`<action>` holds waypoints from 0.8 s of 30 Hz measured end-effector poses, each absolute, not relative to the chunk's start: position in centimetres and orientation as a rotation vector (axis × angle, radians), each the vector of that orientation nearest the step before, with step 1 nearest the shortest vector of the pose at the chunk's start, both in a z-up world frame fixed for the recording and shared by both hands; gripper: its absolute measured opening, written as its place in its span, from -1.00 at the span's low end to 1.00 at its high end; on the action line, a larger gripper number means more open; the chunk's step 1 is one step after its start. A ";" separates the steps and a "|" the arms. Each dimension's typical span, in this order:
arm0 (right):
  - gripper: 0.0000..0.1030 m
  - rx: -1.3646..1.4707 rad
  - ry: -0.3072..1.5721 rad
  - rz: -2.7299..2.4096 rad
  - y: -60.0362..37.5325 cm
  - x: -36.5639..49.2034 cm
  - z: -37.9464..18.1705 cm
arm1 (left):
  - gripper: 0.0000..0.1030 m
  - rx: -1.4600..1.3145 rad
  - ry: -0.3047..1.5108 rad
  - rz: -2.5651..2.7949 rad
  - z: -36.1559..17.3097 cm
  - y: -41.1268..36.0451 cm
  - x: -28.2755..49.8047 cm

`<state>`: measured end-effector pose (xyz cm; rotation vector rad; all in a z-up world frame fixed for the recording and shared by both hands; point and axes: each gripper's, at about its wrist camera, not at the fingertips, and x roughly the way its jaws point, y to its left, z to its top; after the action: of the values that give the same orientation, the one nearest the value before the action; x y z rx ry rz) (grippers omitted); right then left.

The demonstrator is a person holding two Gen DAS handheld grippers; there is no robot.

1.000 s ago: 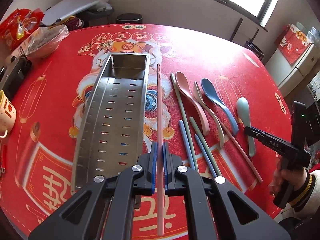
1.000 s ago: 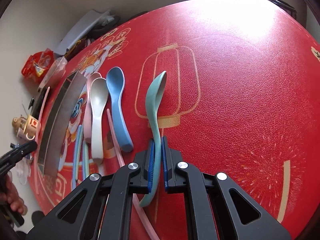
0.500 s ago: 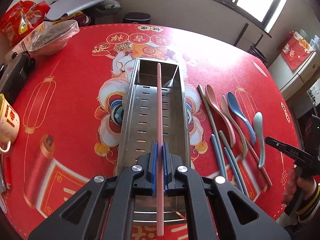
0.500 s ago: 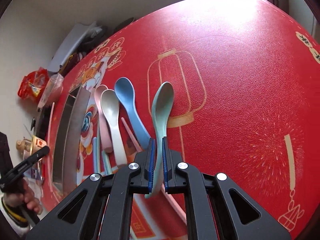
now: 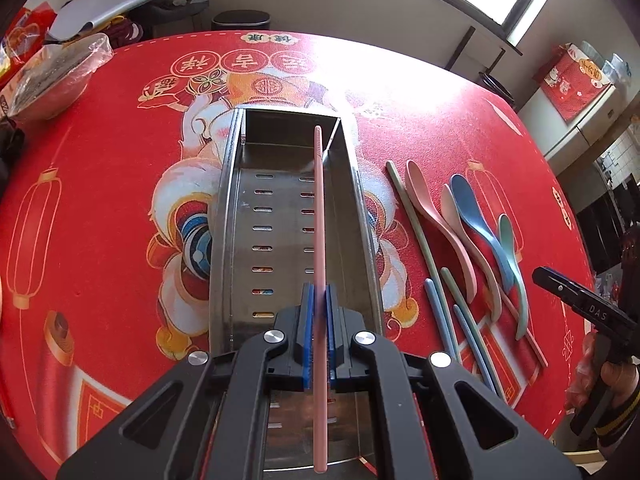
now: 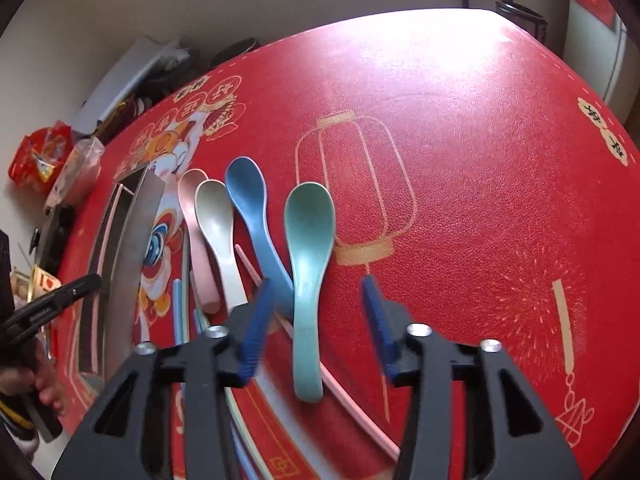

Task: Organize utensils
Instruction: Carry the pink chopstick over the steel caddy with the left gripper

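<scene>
Pink chopstick (image 5: pixel 319 216) clamped in left gripper (image 5: pixel 318 336), lengthwise over steel tray (image 5: pixel 224 240). Right gripper (image 6: pixel 316 320) spread wide, straddling teal spoon (image 6: pixel 307 256) on table w/ red cloth (image 6: pixel 460 160).

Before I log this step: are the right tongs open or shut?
Open. The right tongs stand spread apart, with the teal spoon lying free between them.

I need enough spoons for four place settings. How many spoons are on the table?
4, side by side on the tablecloth, right of the metal tray: pink spoon, beige spoon, blue spoon, teal spoon lying between the open right gripper's fingers.
</scene>
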<state>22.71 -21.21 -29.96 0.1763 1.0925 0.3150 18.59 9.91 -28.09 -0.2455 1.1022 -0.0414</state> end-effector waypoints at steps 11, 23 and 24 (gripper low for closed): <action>-0.62 0.197 1.204 0.317 -19.8 22.8 -32.8 | -0.89 -0.249 1.122 -0.063 -29.2 10.5 18.9; -0.72 0.206 1.194 0.260 -20.7 22.5 -32.1 | -0.89 -0.253 1.145 -0.057 -30.0 10.7 19.4; -0.72 0.216 1.191 0.250 -21.1 22.4 -32.0 | -0.89 -0.253 1.149 -0.057 -30.1 10.7 19.4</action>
<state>22.43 -21.06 -32.00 0.2161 1.1908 0.2501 19.42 10.67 -30.09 -0.2530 1.1485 -0.0569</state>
